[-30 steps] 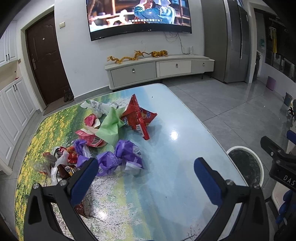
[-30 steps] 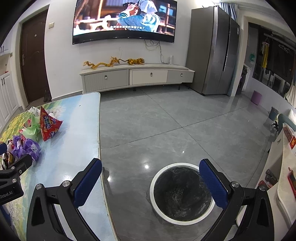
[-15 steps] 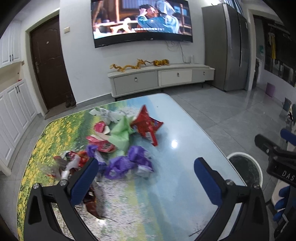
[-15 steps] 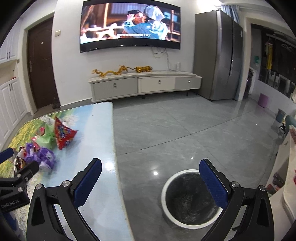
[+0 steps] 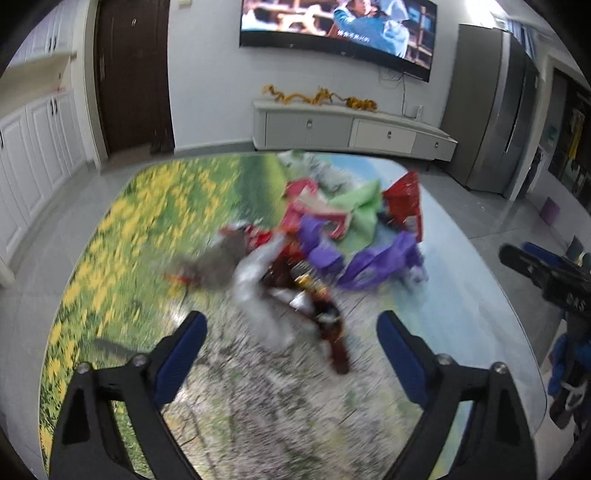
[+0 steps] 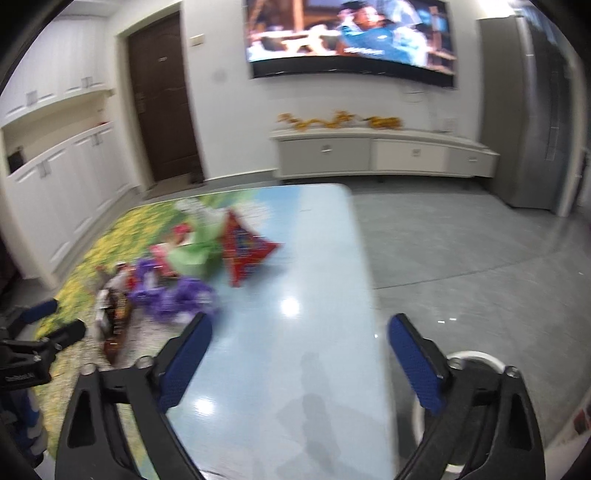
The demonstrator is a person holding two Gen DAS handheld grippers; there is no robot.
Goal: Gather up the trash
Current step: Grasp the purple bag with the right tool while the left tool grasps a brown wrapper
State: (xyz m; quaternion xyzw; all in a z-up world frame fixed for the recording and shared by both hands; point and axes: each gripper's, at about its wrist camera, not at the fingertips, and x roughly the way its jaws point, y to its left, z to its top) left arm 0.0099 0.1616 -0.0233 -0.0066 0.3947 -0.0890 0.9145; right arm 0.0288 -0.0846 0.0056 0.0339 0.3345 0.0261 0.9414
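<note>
**Both grippers swing onto the trash pile, nothing picked up yet**

Big change vs a sec ago: both views have slewed toward the wrappers. The left gripper (image 5: 290, 332) had the pile off to its left w/ bare tabletop ahead; now the heap sits dead centre, just beyond its tips. The right gripper (image 6: 299, 334) was looking down at the bin w/ the pile far off to one side; now it faces the tabletop (image 6: 295, 369) and only a sliver of the bin (image 6: 476, 357) rim shows behind its right finger. Both views are motion-blurred.

Jaws: both pairs have just been closing a little but stand wide apart, nothing between them, nothing held.

Trash pile (image 5: 314, 254) lies mid-tabletop, untouched as far as I can tell: a dark brown wrapper (image 5: 328, 325) and a crumpled silver one nearest the left gripper, purple wrappers (image 5: 373, 262) behind, then a green bag (image 5: 360, 206) and a red snack bag (image 5: 404, 201) farthest off. From the right wrist view the purple ones (image 6: 177, 295) are closest, just past the left fingertip.

Meaning for task: prob. the start of a reach, the left gripper best lined up on the brown/silver pieces. Whole pile still to go, so task looks barely begun. Bin is on the floor off the tabletop's right edge, so each grab needs a carry over there.

Writing: too blurred to read on any wrapper. White lettering on the other gripper's body in each view, and a caption strip on the TV (image 5: 332, 26), also illegible
</note>
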